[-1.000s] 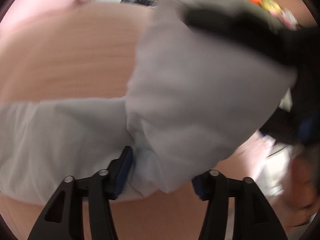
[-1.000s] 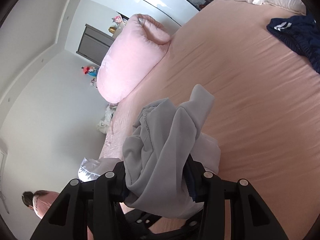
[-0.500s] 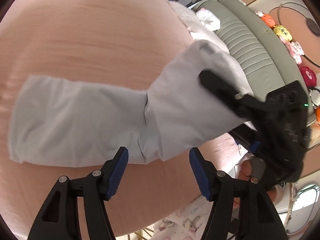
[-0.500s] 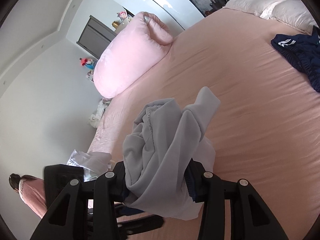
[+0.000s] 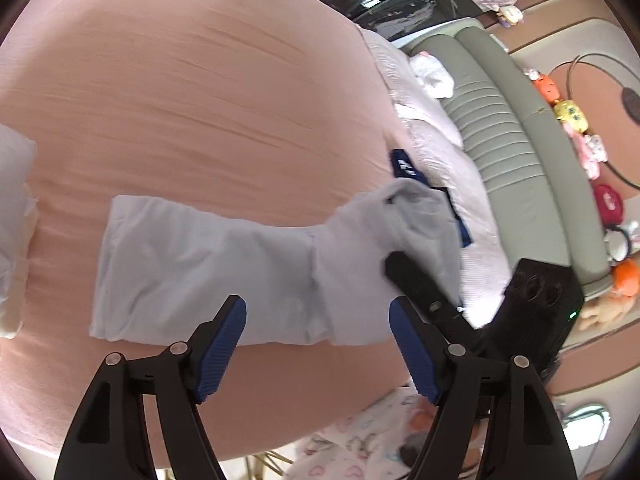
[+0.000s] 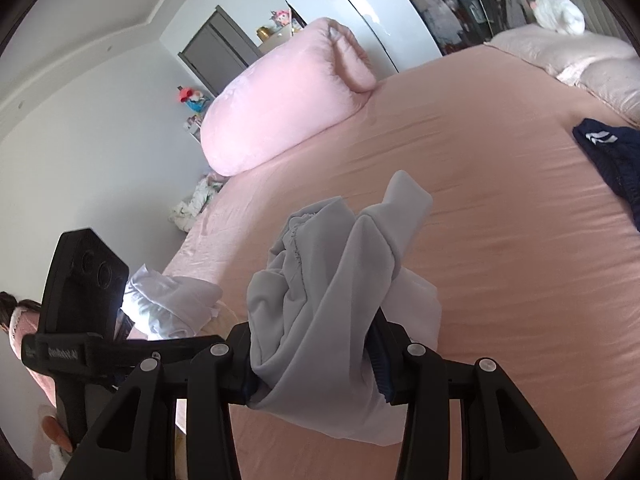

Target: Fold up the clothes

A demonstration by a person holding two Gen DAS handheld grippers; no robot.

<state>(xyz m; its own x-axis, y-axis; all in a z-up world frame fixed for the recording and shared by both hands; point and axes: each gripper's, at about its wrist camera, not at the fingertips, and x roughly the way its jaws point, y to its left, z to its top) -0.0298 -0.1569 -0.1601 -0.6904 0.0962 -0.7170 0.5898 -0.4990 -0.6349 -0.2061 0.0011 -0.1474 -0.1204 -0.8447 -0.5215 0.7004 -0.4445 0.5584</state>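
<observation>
Grey garment (image 5: 208, 264) lies stretched across the pink bed (image 5: 180, 92), one end flat on the sheet, the other bunched and lifted in the right gripper (image 6: 312, 360), whose jaws are clamped on the cloth. Left gripper (image 5: 316, 344) hangs above the garment's near edge with nothing between its blue pads (image 5: 218, 348); its jaws are opening. A navy garment (image 6: 612, 160) lies apart near the pillows (image 6: 568, 60). A pink bolster (image 6: 280, 100) rests at the bed's far edge, and white clothes (image 6: 168, 304) sit beside the left gripper
</observation>
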